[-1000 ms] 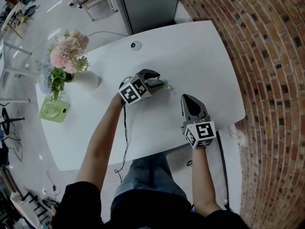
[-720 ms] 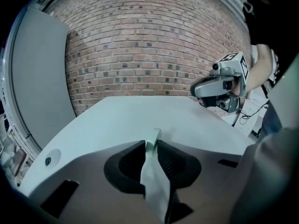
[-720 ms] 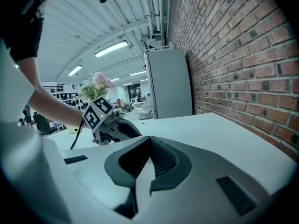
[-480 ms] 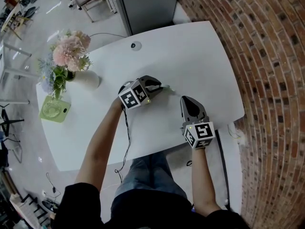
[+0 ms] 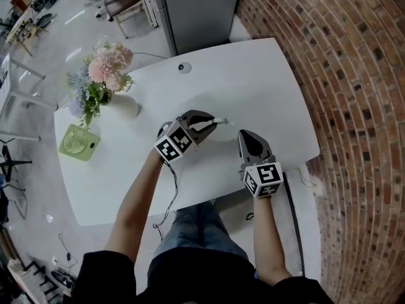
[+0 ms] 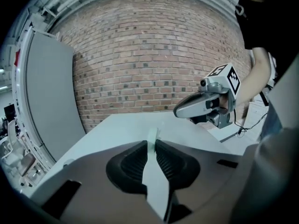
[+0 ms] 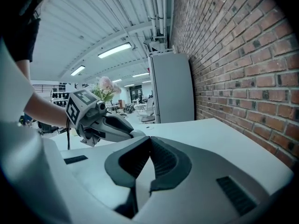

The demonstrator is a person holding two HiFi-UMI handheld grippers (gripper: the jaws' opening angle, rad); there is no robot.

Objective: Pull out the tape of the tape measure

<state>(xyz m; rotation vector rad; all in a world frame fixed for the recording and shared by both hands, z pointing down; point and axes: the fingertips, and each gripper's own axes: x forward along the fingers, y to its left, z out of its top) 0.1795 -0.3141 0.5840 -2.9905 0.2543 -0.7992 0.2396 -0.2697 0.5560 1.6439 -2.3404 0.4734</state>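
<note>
A small pale green tape measure (image 5: 219,120) sticks out from the tip of my left gripper (image 5: 212,123), lifted a little above the white table (image 5: 266,81). In the left gripper view its thin pale body (image 6: 152,141) stands upright between the dark pads. These jaws have just been closing and now press on it. My right gripper (image 5: 248,134) is shut with nothing in it, just to the right of the left one with its tip close to the tape measure. The right gripper view shows its pads meeting (image 7: 150,138), with the tape measure (image 7: 137,133) just beyond on the left.
A white vase of pink flowers (image 5: 107,75) and a small green fan (image 5: 79,143) stand at the table's left. A small round fitting (image 5: 182,67) sits near the far edge. The brick wall (image 5: 354,106) runs along the right, and a grey cabinet (image 5: 196,11) stands behind.
The left jaws have closed on the tape measure and lifted it off the table. The right gripper has moved slightly up and stays shut.
</note>
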